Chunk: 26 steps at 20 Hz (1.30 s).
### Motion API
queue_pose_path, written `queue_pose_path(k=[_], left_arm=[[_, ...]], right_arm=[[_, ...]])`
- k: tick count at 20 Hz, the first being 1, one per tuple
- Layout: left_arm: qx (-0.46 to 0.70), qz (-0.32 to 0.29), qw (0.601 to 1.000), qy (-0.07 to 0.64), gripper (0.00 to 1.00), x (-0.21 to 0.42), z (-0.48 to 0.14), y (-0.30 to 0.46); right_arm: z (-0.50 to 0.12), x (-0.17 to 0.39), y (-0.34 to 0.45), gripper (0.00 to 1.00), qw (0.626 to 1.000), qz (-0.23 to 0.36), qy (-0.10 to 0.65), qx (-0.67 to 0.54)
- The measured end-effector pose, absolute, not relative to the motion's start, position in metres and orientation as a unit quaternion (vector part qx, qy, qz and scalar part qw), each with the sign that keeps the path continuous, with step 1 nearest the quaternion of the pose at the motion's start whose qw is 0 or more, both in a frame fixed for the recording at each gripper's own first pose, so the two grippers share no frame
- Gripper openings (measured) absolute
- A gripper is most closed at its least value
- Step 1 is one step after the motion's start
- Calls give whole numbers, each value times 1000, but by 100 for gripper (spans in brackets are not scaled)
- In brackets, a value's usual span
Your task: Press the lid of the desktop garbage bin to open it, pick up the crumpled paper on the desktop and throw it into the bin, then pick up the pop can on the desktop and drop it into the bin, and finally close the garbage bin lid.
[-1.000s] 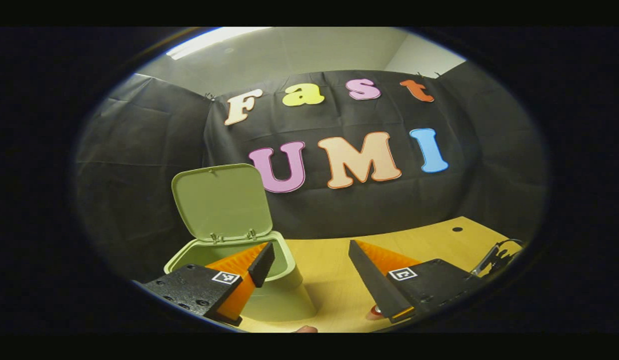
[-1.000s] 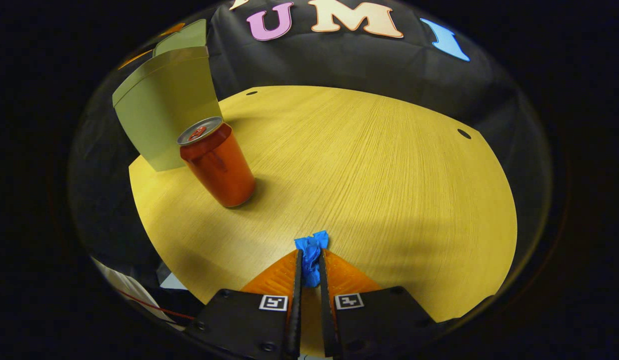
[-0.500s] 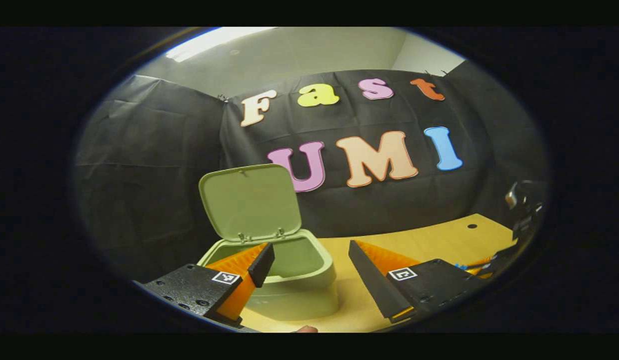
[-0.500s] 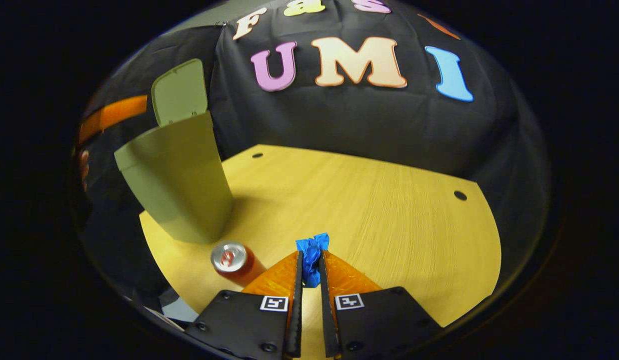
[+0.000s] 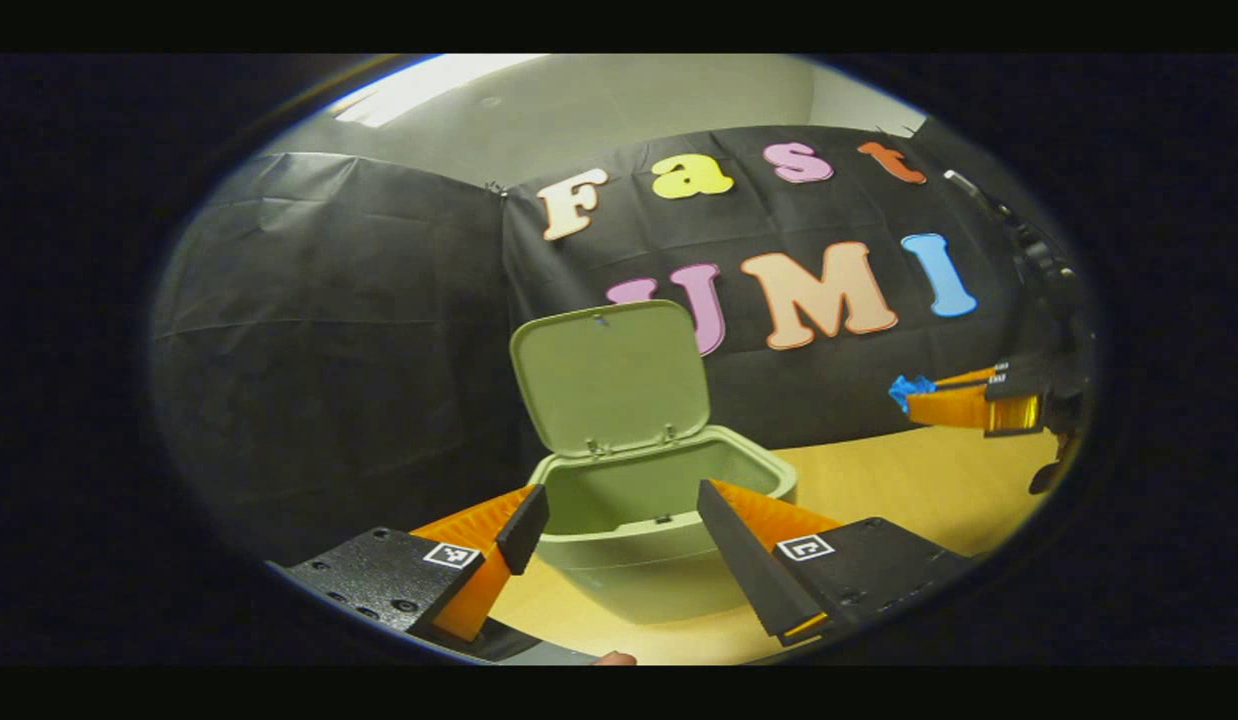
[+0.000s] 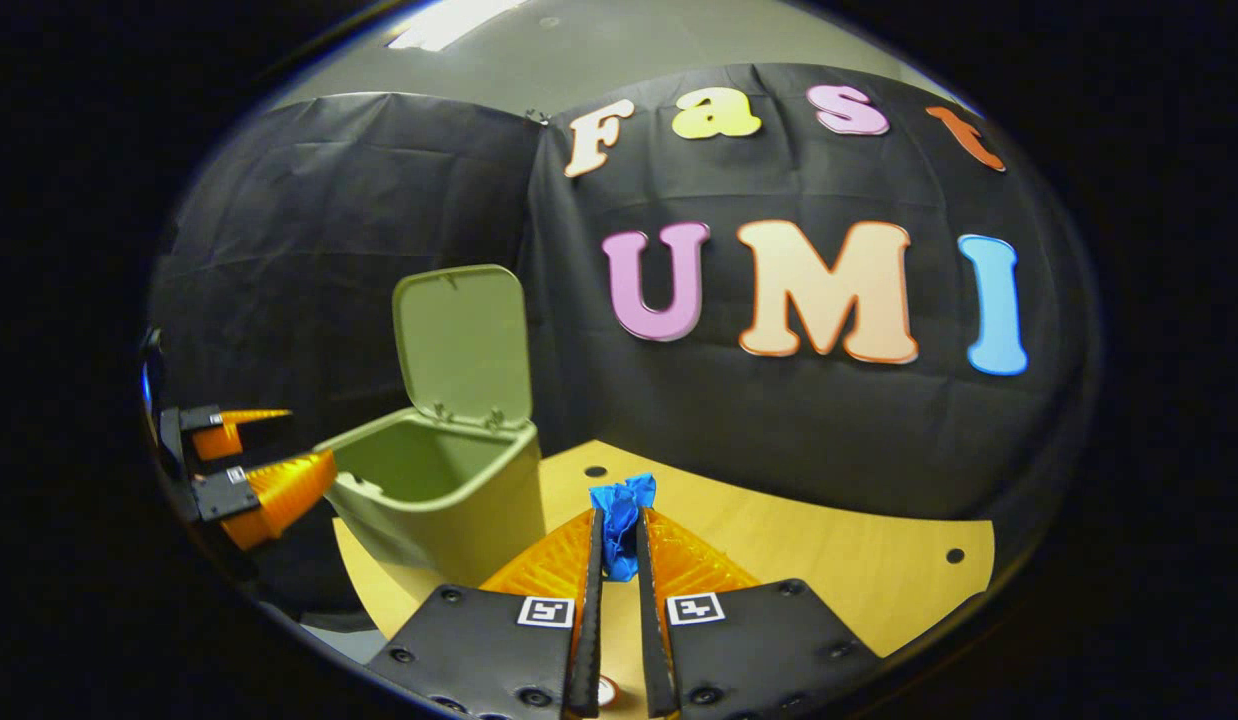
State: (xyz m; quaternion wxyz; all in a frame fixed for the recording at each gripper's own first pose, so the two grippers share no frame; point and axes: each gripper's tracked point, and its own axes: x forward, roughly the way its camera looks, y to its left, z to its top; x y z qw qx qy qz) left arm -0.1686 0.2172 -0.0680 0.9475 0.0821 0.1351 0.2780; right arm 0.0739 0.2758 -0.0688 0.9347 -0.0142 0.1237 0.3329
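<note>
A pale green bin (image 5: 669, 560) (image 6: 449, 500) stands on the wooden desk, its lid (image 5: 614, 375) (image 6: 466, 342) tipped up and back. My right gripper (image 6: 616, 525) is shut on a blue crumpled paper (image 6: 619, 510), held in the air to the right of the bin. From the left gripper view that gripper (image 5: 914, 395) hangs at the far right with the paper (image 5: 909, 388) at its tip. My left gripper (image 5: 619, 505) is open in front of the bin's mouth, holding nothing. It also appears as the left gripper (image 6: 269, 450) beside the bin's left side. A sliver of the pop can (image 6: 607, 690) peeks between the right fingers.
The wooden desk (image 6: 829, 570) (image 5: 899, 480) stretches to the right of the bin, with small round holes (image 6: 954, 555) near its far edge. Black cloth walls close the booth behind and to the left.
My right gripper rose and tilted up with the blue paper, closing in on the bin; the pop can slid out of view below. My left gripper's view swung left, bringing the bin to centre.
</note>
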Motion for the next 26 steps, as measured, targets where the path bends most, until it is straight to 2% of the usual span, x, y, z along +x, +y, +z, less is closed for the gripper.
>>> queue_pose_path(k=[4,9,13,19,26], left_arm=[[90,323,931,141,92,-203,-65,251],[90,353,920,144,92,-221,-65,278],[90,329,931,132,92,-201,-63,274],[61,251,961,101,92,-135,-64,226],[21,113,990,87,91,-71,-73,126]], right_arm=[[-43,72,347,19,916,390,93,-19],[-54,59,410,18,894,434,109,-25],[-54,64,410,99,905,413,98,-33],[-41,77,331,98,938,340,73,-18],[-50,91,204,98,969,226,94,-4]])
